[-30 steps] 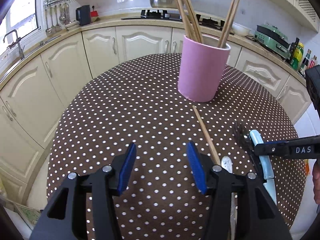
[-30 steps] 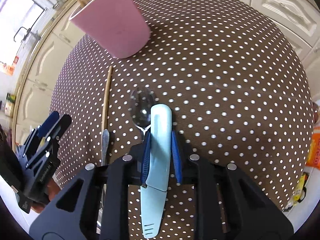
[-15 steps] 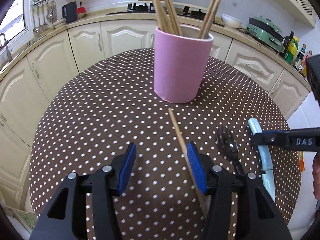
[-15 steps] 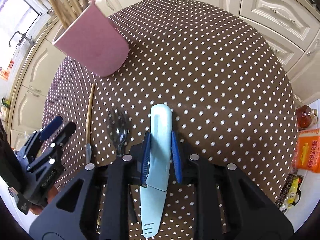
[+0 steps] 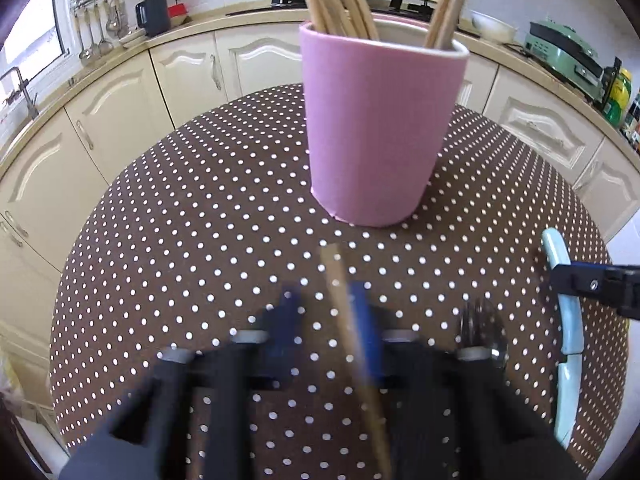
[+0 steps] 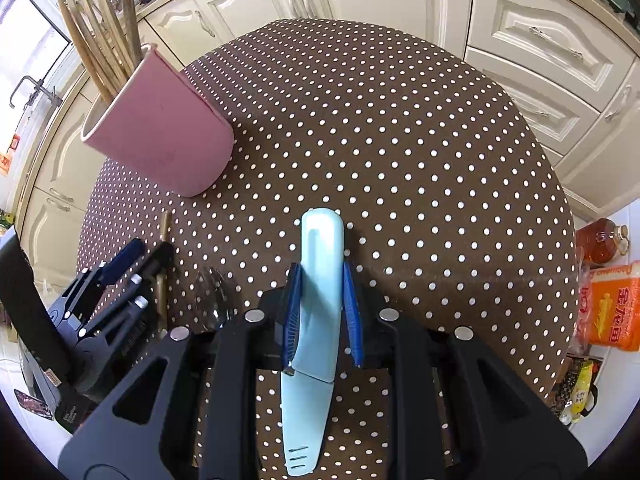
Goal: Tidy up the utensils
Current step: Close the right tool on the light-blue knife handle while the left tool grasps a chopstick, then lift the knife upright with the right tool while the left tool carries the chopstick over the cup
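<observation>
Clamping the pale blue sheathed knife [image 6: 318, 304], the right tool [image 6: 320, 312] showed no readable writing; the blurred left tool [image 5: 326, 328] straddled a chopstick [image 5: 352, 344], grip unclear

Right gripper [image 6: 320, 312] clamps light-blue knife [image 6: 316, 304] | pink holder [image 6: 160, 136] with chopsticks [image 6: 100, 36] stands far left on dotted table [image 6: 400, 160]

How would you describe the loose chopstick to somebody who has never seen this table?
Find the pink cup on the dotted tablecloth. Just before its base, one wooden chopstick lies flat, between the left gripper fingers. All other chopsticks stand inside the cup.
</observation>
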Motion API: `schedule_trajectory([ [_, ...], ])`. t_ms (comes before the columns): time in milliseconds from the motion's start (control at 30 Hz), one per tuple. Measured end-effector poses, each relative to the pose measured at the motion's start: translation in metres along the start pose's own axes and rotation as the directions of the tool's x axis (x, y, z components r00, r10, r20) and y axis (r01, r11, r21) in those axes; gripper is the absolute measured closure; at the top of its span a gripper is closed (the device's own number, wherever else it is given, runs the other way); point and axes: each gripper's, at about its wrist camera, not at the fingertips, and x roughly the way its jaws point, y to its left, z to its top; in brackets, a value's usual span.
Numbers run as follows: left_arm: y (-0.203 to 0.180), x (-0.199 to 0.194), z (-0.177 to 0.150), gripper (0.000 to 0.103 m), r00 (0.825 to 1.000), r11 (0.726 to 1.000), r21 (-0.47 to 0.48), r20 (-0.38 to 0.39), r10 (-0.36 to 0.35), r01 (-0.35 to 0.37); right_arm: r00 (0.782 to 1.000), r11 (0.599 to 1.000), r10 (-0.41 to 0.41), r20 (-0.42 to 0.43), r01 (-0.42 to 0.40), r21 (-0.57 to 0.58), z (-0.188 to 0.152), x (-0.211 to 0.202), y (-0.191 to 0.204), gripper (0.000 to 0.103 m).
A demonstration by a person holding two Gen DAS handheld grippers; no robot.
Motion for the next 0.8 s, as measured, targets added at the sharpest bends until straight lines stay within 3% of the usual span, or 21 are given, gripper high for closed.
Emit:
schedule_trajectory([
  [100, 0.013, 0.000, 0.004, 0.095, 0.999, 0.998, -0.049, -0.019, -0.051, 0.050, 1.000, 1.000, -0.001, 0.002, 0.001, -0.002, 0.000, 0.001, 0.006, 0.082],
  [433, 0.024, -0.033, -0.004, 0.095, 0.996, 0.996, -0.060, 0.062, -0.058, 0.061, 0.998, 1.000, 0.013, 0.054, -0.012, -0.012, -0.007, -0.029, 0.021, 0.082],
  [800, 0.028, -0.075, 0.015, 0.096, 0.986, 0.997, -0.061, 0.161, -0.040, 0.051, 0.994, 1.000, 0.014, 0.106, -0.011, -0.026, -0.014, -0.058, 0.032, 0.082],
])
